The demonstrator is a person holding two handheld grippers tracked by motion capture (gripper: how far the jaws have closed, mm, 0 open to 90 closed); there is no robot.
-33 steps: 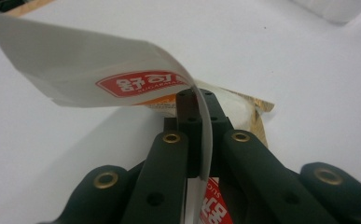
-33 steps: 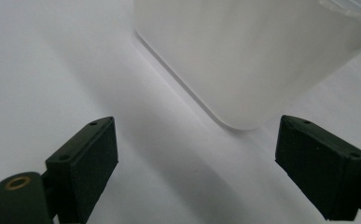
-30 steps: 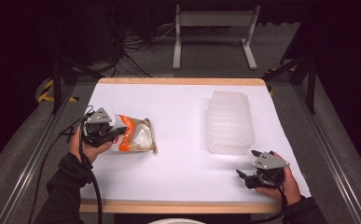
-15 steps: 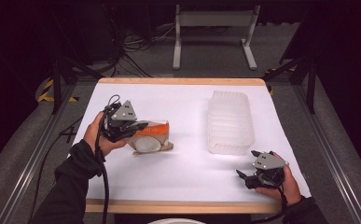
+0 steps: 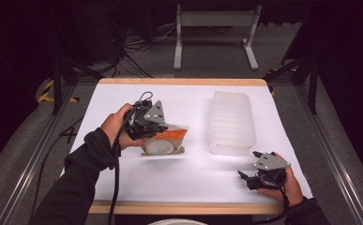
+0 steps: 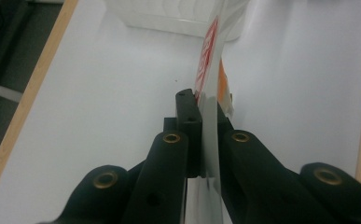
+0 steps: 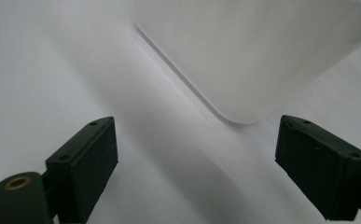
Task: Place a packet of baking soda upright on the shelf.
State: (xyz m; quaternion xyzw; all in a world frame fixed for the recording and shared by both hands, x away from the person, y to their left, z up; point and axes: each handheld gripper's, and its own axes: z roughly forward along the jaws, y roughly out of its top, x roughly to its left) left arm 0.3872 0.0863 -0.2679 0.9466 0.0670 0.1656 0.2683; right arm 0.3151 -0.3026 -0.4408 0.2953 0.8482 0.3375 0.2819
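- While the left hand-held gripper (image 5: 162,132) is clenched on the top edge of the clear bag (image 5: 162,142), the bag hangs just below and ahead of its jaws, lifted off the white desk (image 5: 123,98), or at most brushing it with its bottom.
- As far as I can judge, the pick-up is done: the bag is in a firm pinch and up in the air, partway between the desk's left side and the plastic container (image 5: 231,123).
- What seems left is the carry across to that container, which lies well ahead of the left hand-held gripper, and then letting the bag go there.
- The right hand-held gripper (image 5: 245,178) rests low on the desk near the front edge, its jaws spread and nothing between them; the container's near corner (image 7: 243,60) lies just beyond its fingertips.
- The bag is see-through and soft, with an orange band (image 5: 172,135) across it and a pale rounded lump sagging at the bottom.
- From the left gripper view the film (image 6: 209,93) is seen edge-on, thin between the pads, with red print on it.
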